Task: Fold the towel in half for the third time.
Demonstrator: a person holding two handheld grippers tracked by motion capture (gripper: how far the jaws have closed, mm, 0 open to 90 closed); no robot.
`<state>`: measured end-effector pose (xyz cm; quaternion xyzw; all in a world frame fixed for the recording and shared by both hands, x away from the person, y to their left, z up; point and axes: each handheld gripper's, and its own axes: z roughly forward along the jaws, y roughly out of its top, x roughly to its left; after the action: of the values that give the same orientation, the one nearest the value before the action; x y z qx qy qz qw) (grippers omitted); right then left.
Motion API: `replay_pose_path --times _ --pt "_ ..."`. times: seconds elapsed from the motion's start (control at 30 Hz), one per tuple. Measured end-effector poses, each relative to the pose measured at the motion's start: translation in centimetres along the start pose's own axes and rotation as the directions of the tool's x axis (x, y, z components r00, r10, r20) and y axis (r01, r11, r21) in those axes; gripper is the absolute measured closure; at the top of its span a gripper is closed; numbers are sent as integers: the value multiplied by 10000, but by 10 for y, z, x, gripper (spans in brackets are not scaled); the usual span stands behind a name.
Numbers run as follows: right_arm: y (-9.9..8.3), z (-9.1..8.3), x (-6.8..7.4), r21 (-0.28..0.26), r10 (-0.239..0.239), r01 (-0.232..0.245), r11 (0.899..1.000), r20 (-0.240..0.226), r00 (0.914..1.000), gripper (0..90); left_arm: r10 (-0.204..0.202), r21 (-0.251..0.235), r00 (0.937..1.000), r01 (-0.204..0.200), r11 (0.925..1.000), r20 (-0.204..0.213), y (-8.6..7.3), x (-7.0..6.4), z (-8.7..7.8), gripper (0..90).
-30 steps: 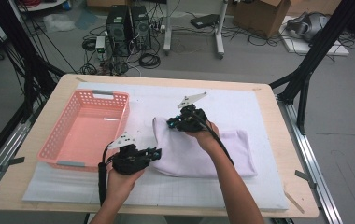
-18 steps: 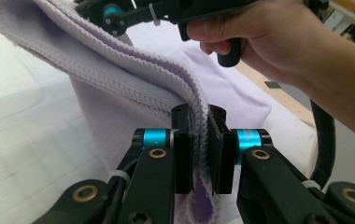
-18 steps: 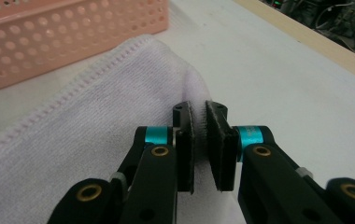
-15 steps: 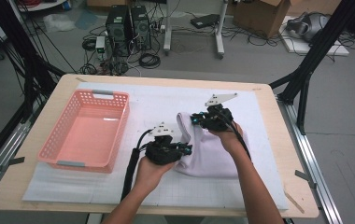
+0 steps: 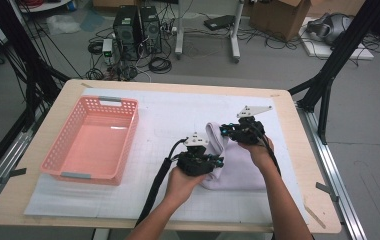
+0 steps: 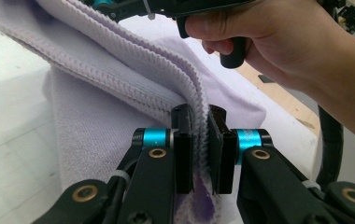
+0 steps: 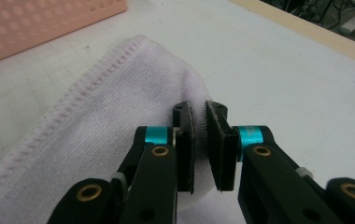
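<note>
The lilac towel (image 5: 238, 167) lies on the tabletop (image 5: 298, 165) right of the pink basket (image 5: 94, 142), its left edge lifted into a fold running front to back. The left gripper (image 5: 209, 163) is clamped on the fold's near end, the right gripper (image 5: 225, 131) on its far end, so the folding move likely carries rightward.

Even, bright overhead light falls on the table (image 5: 298, 200), leaving only soft shadows. The high view is slightly grainy; both gripper views blur toward their far edges.
</note>
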<state>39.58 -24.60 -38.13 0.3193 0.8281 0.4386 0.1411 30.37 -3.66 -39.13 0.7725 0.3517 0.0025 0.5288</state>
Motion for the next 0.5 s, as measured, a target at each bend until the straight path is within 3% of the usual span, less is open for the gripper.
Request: replay_pose_path --times 0.3,0.37,0.5 --pt "-22 -7 -13 50 253 -255 9997 288 9993 824 -225 -27 9997 225 9997 54 -1 -8 28 815" --pt "-27 -9 -17 19 332 -332 9994 326 9989 824 -118 -89 9999 119 9999 70 -1 -10 32 804" --pt "-32 -16 -22 33 210 -212 9998 550 9983 827 286 -533 9996 -284 9982 23 -1 -14 29 675"
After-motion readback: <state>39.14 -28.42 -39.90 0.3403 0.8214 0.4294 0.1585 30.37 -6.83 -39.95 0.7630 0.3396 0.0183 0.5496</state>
